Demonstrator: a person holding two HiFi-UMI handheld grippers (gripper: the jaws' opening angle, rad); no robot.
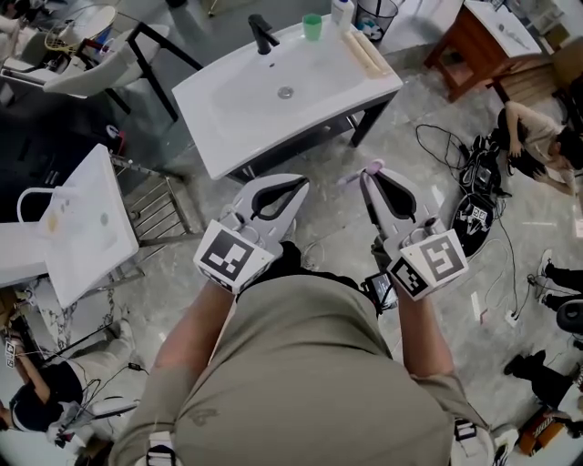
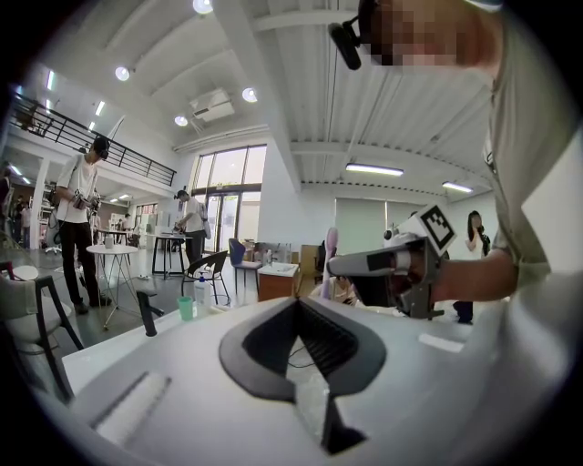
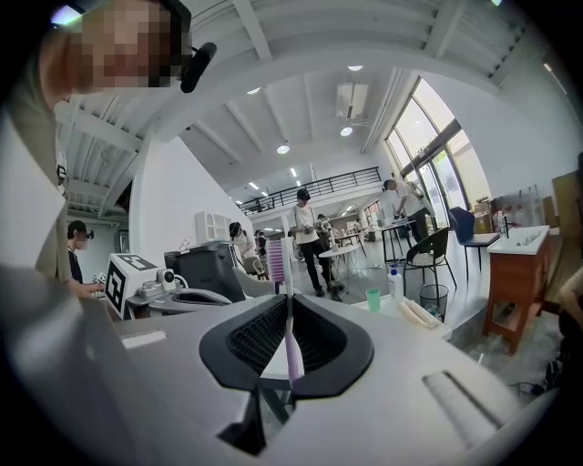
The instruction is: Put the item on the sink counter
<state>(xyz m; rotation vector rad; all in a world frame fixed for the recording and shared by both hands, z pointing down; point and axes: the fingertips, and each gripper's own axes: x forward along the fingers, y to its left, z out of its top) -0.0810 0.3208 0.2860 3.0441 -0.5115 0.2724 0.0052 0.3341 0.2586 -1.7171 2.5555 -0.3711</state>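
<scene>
Right gripper (image 1: 372, 178) holds a toothbrush (image 3: 291, 314) short of the sink counter (image 1: 239, 127).
The right fingers (image 3: 328, 350) pinch the lilac toothbrush by its handle, and its bristle head sticks out past the fingertips. In the head view it hangs over the marble floor (image 1: 328, 214), near the counter's front edge but apart from it. The left gripper (image 1: 297, 187) is just beside the right at the same height, with its fingers (image 2: 273, 350) pressed together and nothing between them. On the white counter, a black faucet (image 1: 262, 35), a green cup (image 1: 312, 26) and a white bottle (image 1: 342, 11) stand along the far edge behind the basin.
</scene>
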